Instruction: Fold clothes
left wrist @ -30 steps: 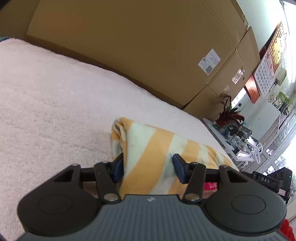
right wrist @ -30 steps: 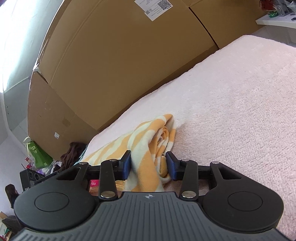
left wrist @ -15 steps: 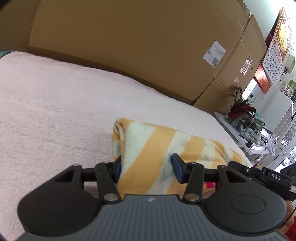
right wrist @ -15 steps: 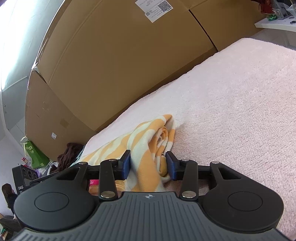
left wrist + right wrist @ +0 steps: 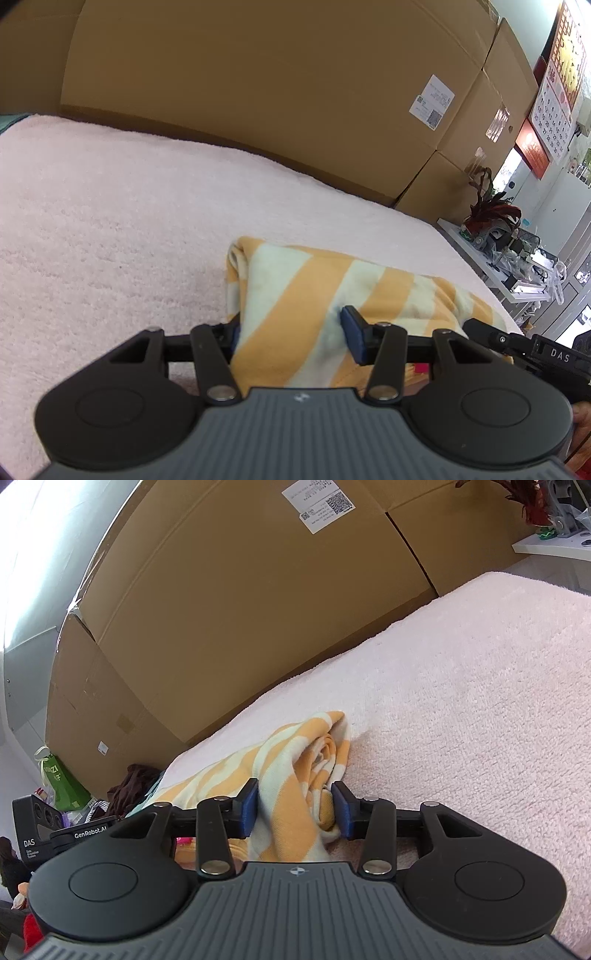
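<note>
Little changes over the last second: both views tilt slightly, garment (image 5: 325, 295) unmoved near the blanket's (image 5: 110, 221) near edge. Left gripper (image 5: 291, 328) and right gripper (image 5: 295, 805) each stay clamped on one folded end. Fold looks near complete.

- We see even, bright daylight in both views; no harsh shadows fall on the pink blanket (image 5: 129, 229).
- In the right wrist view, strong glare whites out the upper left corner beside the cardboard boxes (image 5: 229, 602).
- In the left wrist view, the windows (image 5: 580, 273) at far right are overexposed.
- We note fisheye bending: box edges curve, and corners darken.
- The striped garment (image 5: 295, 295) throws a soft, narrow shadow on the blanket.
- Cloth nearest the lens looks slightly blurred; the background stays fairly sharp.
</note>
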`<act>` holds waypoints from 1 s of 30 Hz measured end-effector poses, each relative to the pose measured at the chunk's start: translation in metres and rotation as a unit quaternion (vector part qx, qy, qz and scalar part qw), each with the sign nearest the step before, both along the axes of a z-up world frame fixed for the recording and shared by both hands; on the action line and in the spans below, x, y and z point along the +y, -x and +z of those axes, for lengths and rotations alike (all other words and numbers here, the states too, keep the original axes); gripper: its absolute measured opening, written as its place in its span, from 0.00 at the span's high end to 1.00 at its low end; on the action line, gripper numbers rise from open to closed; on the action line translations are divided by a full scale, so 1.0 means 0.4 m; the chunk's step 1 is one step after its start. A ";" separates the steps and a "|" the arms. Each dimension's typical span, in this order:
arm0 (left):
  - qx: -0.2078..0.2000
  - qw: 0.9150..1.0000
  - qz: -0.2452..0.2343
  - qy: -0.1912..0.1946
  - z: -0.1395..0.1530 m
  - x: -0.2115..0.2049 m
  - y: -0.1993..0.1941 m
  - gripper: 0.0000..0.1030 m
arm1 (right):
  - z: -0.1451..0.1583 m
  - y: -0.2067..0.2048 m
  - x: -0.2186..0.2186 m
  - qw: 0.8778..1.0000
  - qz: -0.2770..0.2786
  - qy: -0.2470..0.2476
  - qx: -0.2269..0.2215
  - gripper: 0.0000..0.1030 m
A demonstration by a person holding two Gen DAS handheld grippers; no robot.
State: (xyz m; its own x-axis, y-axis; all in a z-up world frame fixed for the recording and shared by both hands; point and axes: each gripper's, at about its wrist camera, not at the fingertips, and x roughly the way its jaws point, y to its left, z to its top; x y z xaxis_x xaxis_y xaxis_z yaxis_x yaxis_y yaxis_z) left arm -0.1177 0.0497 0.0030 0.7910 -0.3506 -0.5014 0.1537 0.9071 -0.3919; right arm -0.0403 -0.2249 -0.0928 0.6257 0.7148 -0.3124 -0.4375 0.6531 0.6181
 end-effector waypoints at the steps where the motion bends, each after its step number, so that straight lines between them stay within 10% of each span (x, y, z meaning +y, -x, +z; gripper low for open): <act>1: 0.000 1.000 0.001 -0.001 0.000 -0.001 -0.001 0.52 | 0.001 0.001 0.001 1.000 -0.001 0.001 0.000 0.57; 30: -0.045 0.999 -0.023 0.003 0.025 0.088 0.041 0.67 | 0.048 0.015 0.054 0.999 0.015 0.015 -0.036 0.61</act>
State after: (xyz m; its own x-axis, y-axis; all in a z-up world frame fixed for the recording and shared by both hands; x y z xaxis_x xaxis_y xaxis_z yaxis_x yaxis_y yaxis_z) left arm -0.1340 0.0848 0.0128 0.8157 -0.3900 -0.4273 0.2298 0.8962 -0.3794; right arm -0.0463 -0.2034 -0.0735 0.6254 0.7244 -0.2901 -0.4995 0.6572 0.5644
